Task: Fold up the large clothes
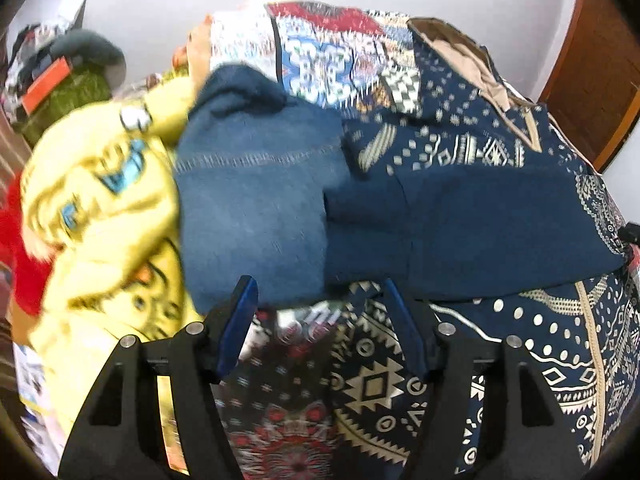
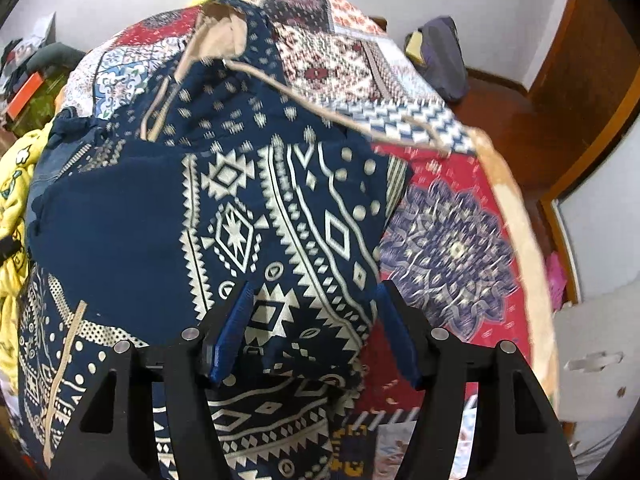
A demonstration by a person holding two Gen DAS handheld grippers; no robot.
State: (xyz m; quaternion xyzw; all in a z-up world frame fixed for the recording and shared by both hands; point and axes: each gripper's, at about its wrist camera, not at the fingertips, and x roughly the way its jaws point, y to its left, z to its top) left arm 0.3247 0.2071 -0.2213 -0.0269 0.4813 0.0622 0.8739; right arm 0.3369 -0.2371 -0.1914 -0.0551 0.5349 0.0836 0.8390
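Note:
A large navy garment with a white geometric print (image 2: 280, 208) lies spread on the patchwork bedspread (image 2: 344, 52), with a plain navy panel (image 1: 480, 224) and a beige hood lining (image 2: 220, 36) at its far end. My left gripper (image 1: 318, 300) is open and empty, hovering over the garment's near edge, just short of a blue denim piece (image 1: 256, 200). My right gripper (image 2: 314, 300) is open and empty above the printed fabric, near the garment's right edge.
A yellow printed garment (image 1: 104, 208) lies bunched at the left, with red cloth (image 1: 24, 264) beside it. A pile of clutter (image 1: 60, 76) sits far left. A dark bundle (image 2: 444, 56) rests on a wooden surface at right, by a wooden door (image 2: 580, 80).

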